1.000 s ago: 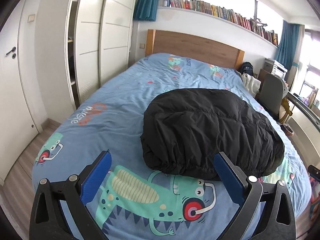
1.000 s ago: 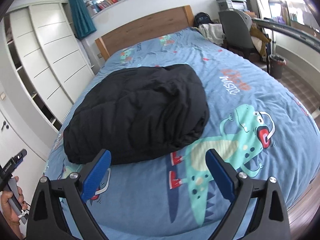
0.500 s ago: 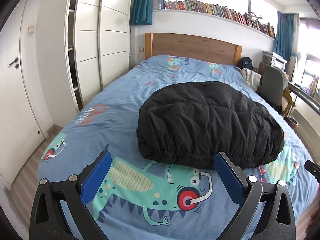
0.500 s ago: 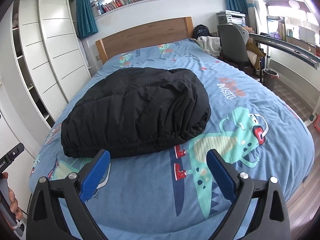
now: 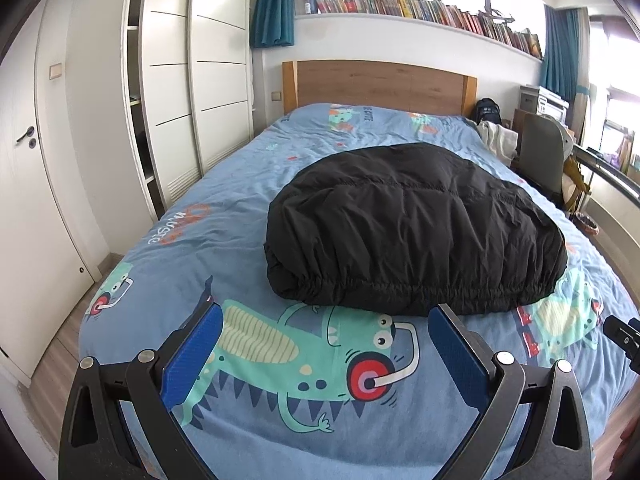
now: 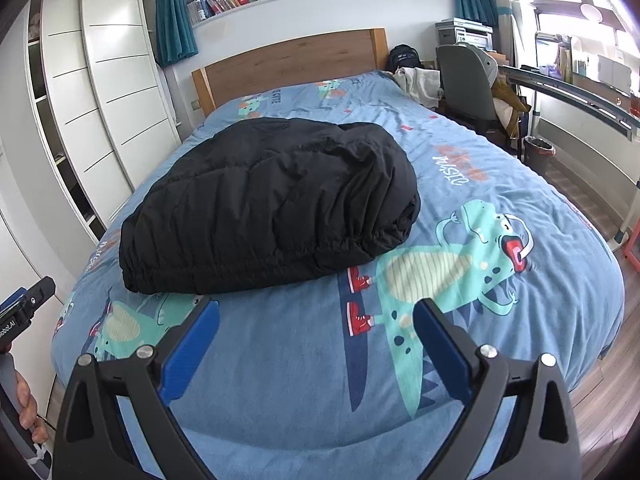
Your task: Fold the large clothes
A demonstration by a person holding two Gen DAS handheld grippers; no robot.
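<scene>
A black puffy jacket (image 5: pixel 412 228) lies folded into a thick bundle in the middle of the bed (image 5: pixel 240 208), its elastic hem facing me. The right wrist view shows the same jacket (image 6: pixel 272 204) left of centre on the blue dinosaur cover (image 6: pixel 460 264). My left gripper (image 5: pixel 324 316) hangs open over the foot of the bed, short of the jacket's hem, nothing between its blue pads. My right gripper (image 6: pixel 316 312) is also open and empty, just short of the hem. Neither touches the jacket.
White sliding wardrobes (image 5: pixel 192 92) and a door (image 5: pixel 24 184) line the left side. A wooden headboard (image 5: pixel 380 84) stands at the far end under a bookshelf. A grey chair (image 6: pixel 468 84), desk rail and bin (image 6: pixel 538 152) stand at the right. The other gripper and a hand (image 6: pixel 24 400) show at the left edge.
Both grippers have drawn back and lowered toward the foot of the bed, so the jacket looks farther off and more of the room shows. The jacket has not moved.
</scene>
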